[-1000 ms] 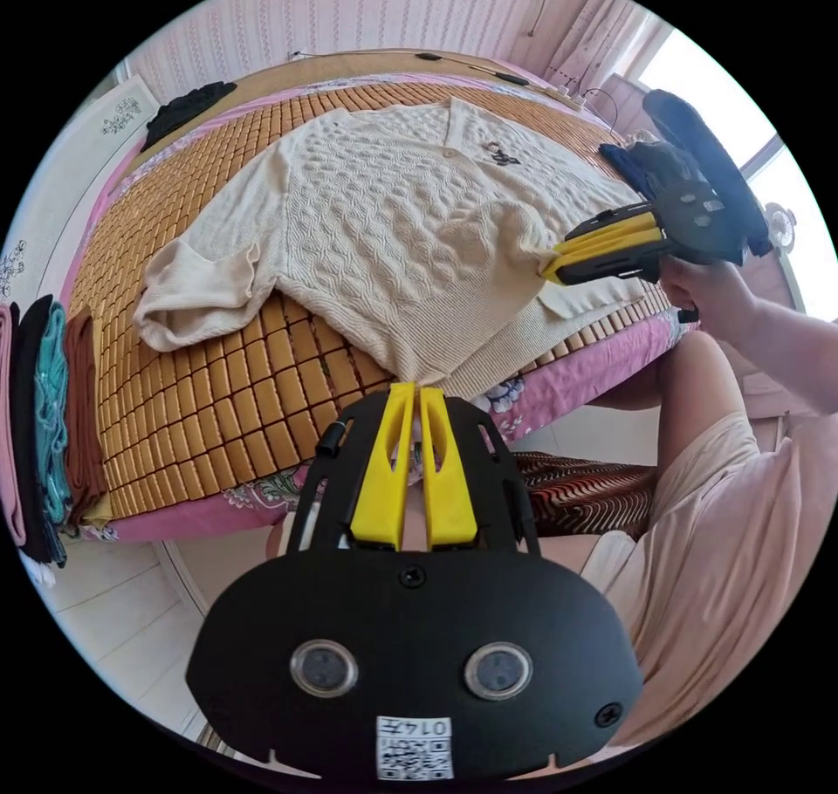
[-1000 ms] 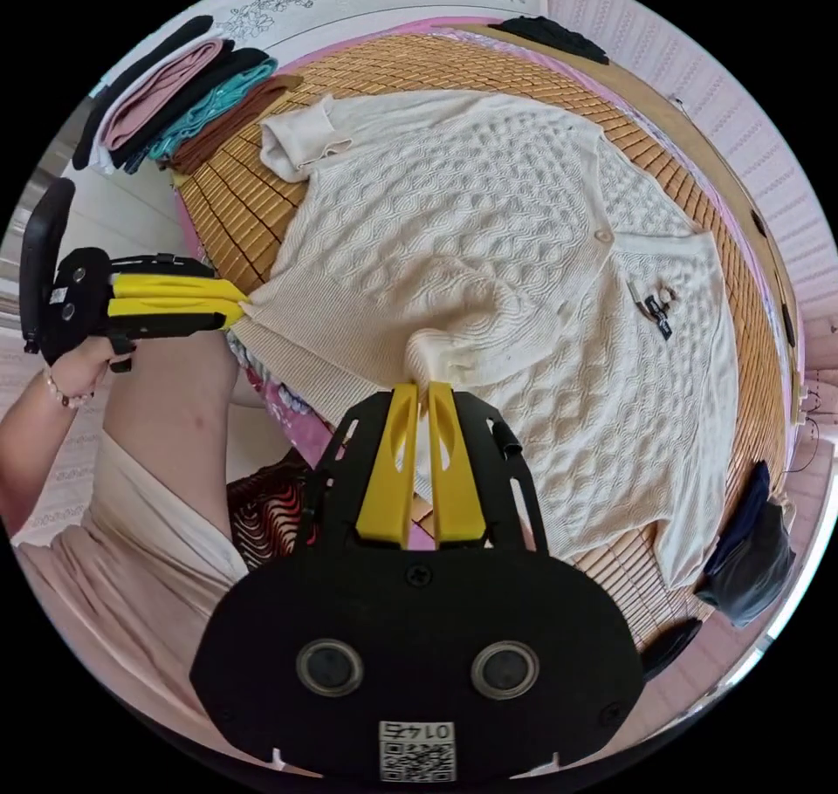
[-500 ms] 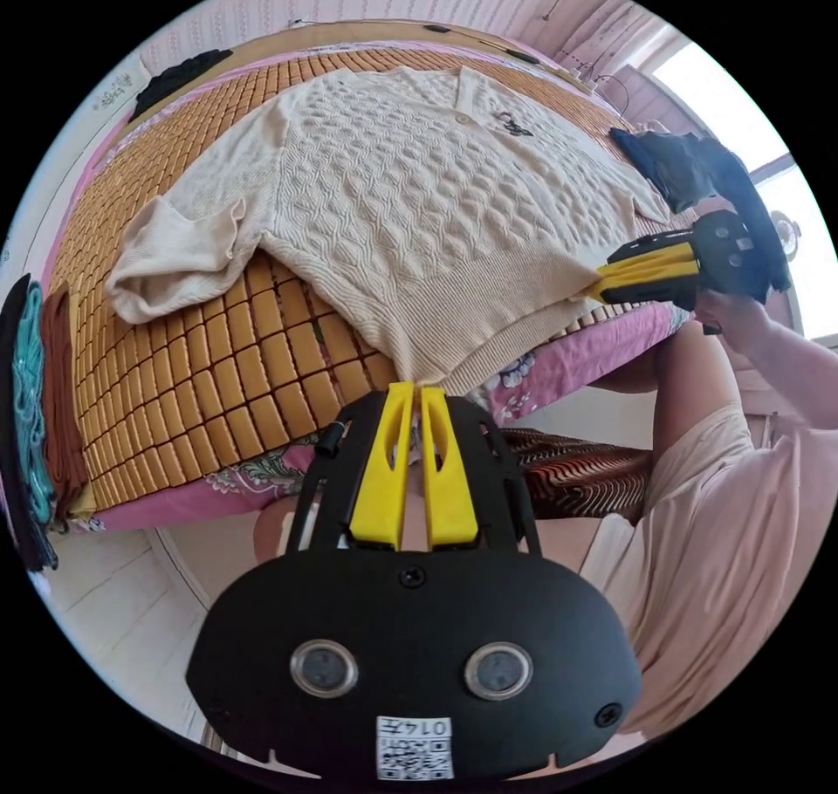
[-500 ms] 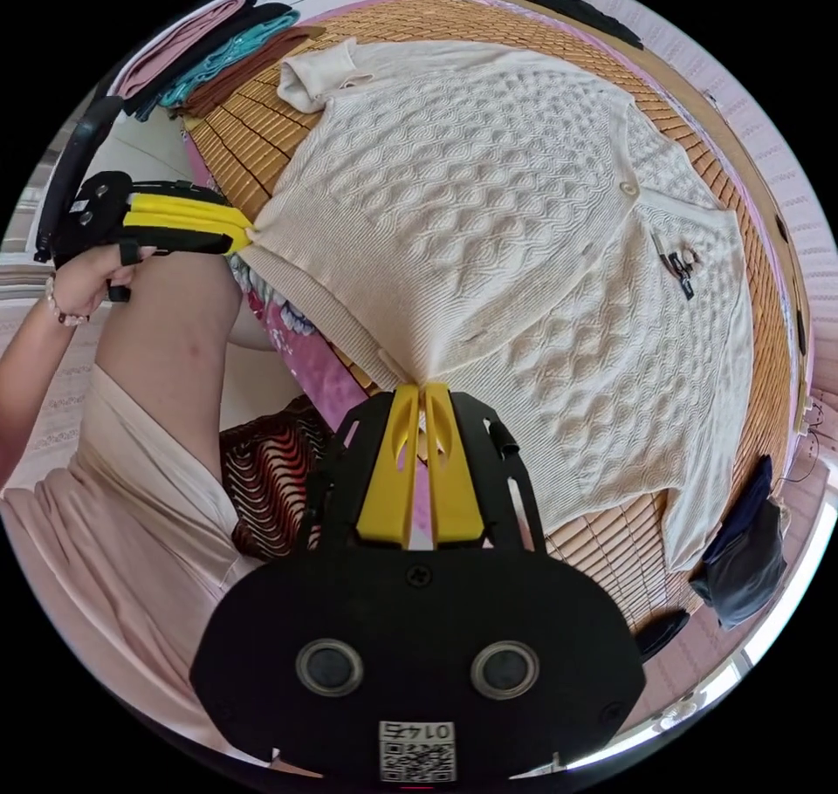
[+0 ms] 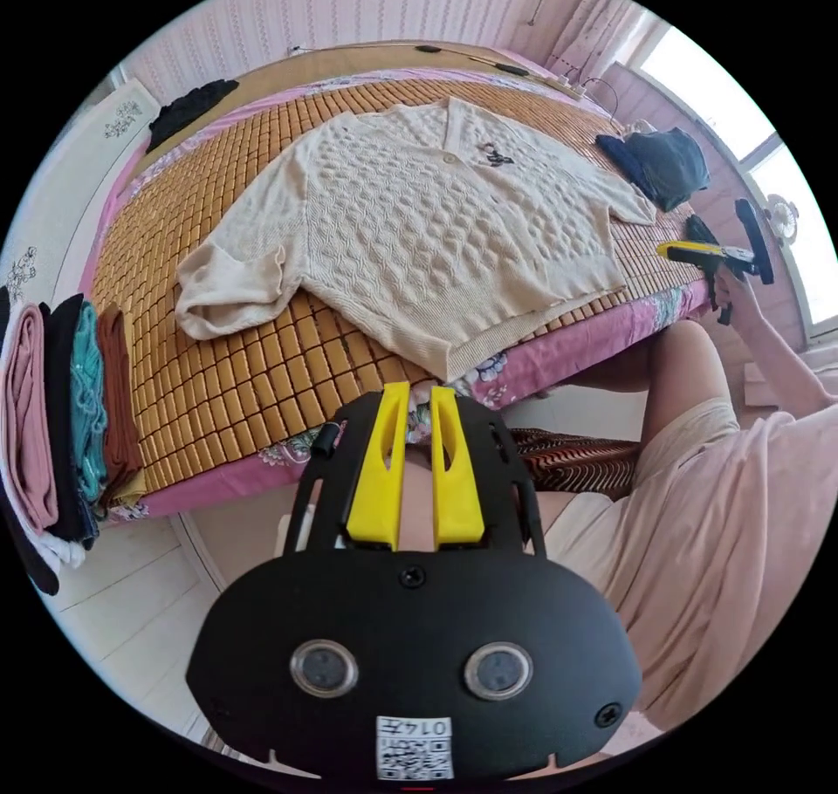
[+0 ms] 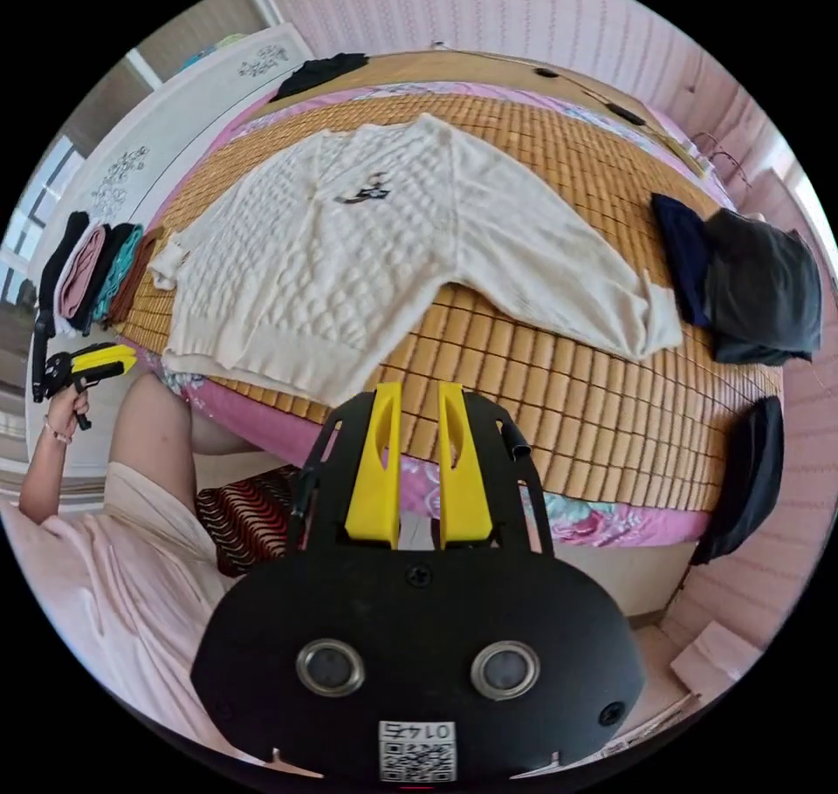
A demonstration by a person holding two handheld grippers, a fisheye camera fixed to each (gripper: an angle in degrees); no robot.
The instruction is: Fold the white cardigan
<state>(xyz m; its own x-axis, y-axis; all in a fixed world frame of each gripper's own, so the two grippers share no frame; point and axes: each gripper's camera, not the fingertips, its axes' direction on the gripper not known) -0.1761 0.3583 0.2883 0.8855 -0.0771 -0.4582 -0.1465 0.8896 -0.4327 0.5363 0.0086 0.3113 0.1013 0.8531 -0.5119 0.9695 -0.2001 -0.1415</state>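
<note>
One mat [image 5: 218, 366]: its slats can snag the knit if you drag a fold instead of lifting it. One cardigan [image 5: 436, 218] lies flat and spread on the mat, front up, hem at the near edge; that edge could slide off toward you. Two sleeves: the one in the right gripper view [image 6: 567, 288] lies straight, the other [image 5: 227, 279] is bunched and may fold crooked. Two claws: left gripper [image 5: 416, 393] and right gripper [image 6: 410, 391], both parted, empty, clear of the cardigan.

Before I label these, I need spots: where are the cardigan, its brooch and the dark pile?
cardigan [image 5: 419, 236]: left gripper view, middle of the front.
brooch [image 5: 494, 156]: left gripper view, its centre.
dark pile [image 6: 759, 292]: right gripper view, top garment.
</note>
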